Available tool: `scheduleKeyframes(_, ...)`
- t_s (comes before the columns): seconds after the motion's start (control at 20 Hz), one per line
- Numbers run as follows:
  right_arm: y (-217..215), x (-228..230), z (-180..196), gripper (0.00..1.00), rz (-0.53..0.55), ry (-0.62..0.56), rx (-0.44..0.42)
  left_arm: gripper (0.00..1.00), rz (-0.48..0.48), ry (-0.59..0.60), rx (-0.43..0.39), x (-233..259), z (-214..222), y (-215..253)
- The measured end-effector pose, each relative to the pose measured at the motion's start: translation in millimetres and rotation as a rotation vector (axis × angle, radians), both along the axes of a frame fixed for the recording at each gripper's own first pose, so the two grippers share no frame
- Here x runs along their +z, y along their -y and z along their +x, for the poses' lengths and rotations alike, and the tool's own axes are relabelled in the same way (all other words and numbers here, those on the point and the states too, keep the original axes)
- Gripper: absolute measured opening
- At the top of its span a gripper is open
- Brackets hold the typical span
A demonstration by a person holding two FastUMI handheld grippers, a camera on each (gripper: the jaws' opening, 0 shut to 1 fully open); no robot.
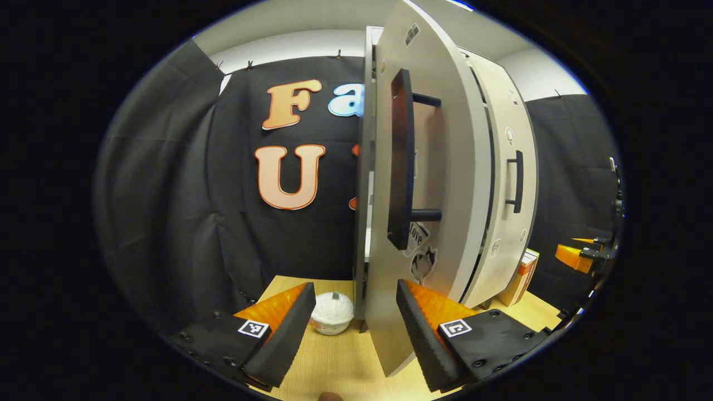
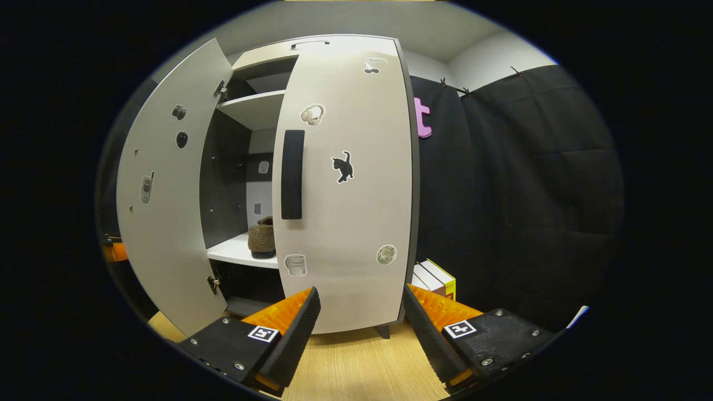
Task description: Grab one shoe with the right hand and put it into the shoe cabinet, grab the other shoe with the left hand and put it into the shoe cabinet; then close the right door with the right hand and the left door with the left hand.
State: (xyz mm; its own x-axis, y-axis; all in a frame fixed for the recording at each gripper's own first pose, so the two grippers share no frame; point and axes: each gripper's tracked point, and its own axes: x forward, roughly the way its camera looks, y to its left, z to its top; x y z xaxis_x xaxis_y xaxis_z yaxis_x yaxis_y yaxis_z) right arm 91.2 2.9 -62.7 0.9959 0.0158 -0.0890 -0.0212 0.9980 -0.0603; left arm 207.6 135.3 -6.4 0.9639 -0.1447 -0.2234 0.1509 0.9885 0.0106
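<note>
Your left gripper was open and held nothing, its two fingers spread on either side of the free edge of the cabinet's left door, which stood ajar and edge-on to you, straight ahead and very near. The door's dark handle ran upright, just above the gripper. Your right gripper was likewise open and empty, low before the right door, which looked closed or nearly so. Through the gap, one brown shoe sat on a white shelf inside. The left door seemed the remaining step, and your left gripper was nearer; swinging it rightward, toward the cabinet, would likely close it.
</note>
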Motion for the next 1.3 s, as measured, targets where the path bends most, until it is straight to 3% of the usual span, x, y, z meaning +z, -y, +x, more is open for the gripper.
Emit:
scheduleKeyframes(0.25,14.6,4.0,-0.3,0.92,0.001,0.005,0.007,0.93,-0.009,-0.004,-0.048,0.0,2.7,30.7)
scheduleKeyframes(0.3,18.3,5.2,-0.5,0.92,0.004,0.006,0.007,0.99,-0.011,-0.006,-0.051,-1.6,2.7,35.7)
scheduleKeyframes(0.95,57.0,5.9,-0.2,0.92,0.005,0.0,-0.009,0.96,-0.027,-0.012,-0.016,-12.4,25.2,53.9)
scheduleKeyframes(1.3,70.2,5.6,3.4,0.92,-0.005,0.0,-0.016,0.96,-0.03,-0.015,-0.052,-24.0,48.9,84.4)
